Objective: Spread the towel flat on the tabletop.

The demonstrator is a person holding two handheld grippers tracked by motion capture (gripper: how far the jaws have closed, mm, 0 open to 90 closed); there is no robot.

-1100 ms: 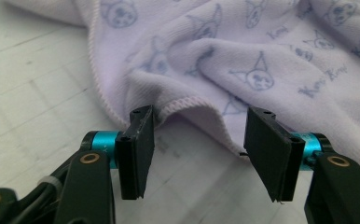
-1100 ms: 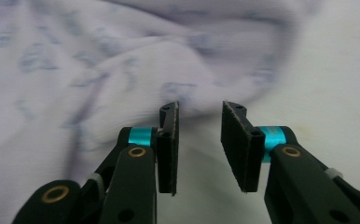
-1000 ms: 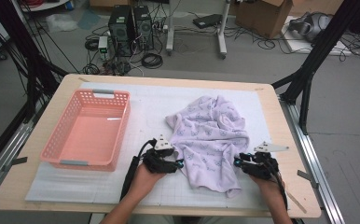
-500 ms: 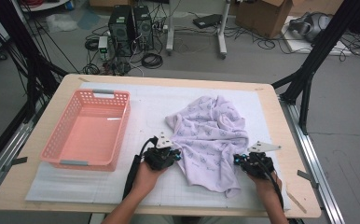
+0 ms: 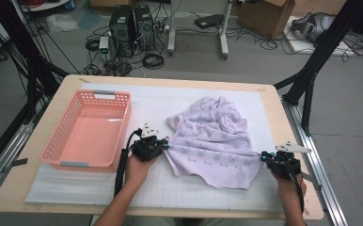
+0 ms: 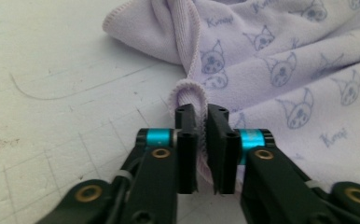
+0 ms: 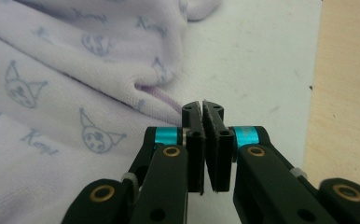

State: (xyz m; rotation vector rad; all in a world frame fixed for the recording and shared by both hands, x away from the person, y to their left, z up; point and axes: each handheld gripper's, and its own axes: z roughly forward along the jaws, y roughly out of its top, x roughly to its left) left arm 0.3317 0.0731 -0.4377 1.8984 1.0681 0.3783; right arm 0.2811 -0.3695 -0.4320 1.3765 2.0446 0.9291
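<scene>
Both tongs, left tongs [image 6: 201,122] and right tongs [image 7: 203,116], pinch the rumpled lilac cat-print towel [image 5: 212,136].

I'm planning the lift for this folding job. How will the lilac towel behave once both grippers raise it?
Probably floppy: the lilac towel lies in soft creases and bunches where the left gripper pinches its hem. It looks light and thin, so it should sag between that one and the right gripper. The fleecy surface likely grips, not slips.

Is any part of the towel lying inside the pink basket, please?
No, the towel lies wholly on the white mat, apart from the basket, which holds nothing.
</scene>
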